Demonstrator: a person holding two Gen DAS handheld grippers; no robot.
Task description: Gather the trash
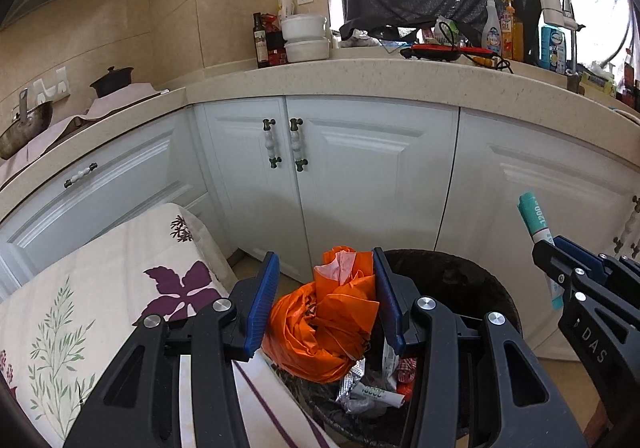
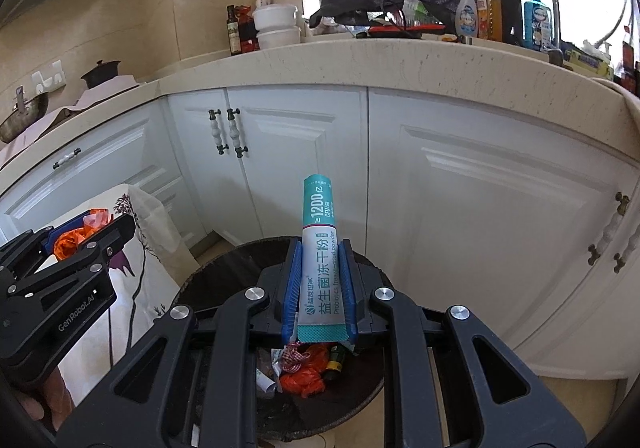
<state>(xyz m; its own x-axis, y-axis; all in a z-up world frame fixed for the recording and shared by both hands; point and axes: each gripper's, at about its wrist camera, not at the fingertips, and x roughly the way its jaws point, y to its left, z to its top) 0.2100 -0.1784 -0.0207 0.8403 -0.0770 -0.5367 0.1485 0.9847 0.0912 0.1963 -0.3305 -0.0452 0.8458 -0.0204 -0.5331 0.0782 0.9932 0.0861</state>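
Trash is in both tools: the left tool [image 1: 324, 296] pinches a crumpled orange bag [image 1: 324, 324], and the right tool [image 2: 319, 288] is pressed onto a teal-and-white sachet [image 2: 318, 248] pointing upward. Both hang over a dark round bin [image 2: 224, 276] holding wrappers, beside white cabinets [image 1: 360, 176] under a cluttered surface [image 1: 360, 78].

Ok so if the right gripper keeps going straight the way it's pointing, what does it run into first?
Probably the white cabinet door behind the bin. The right gripper, shut on the teal sachet, aims over the dark trash bin toward it, though depth is hard to judge.
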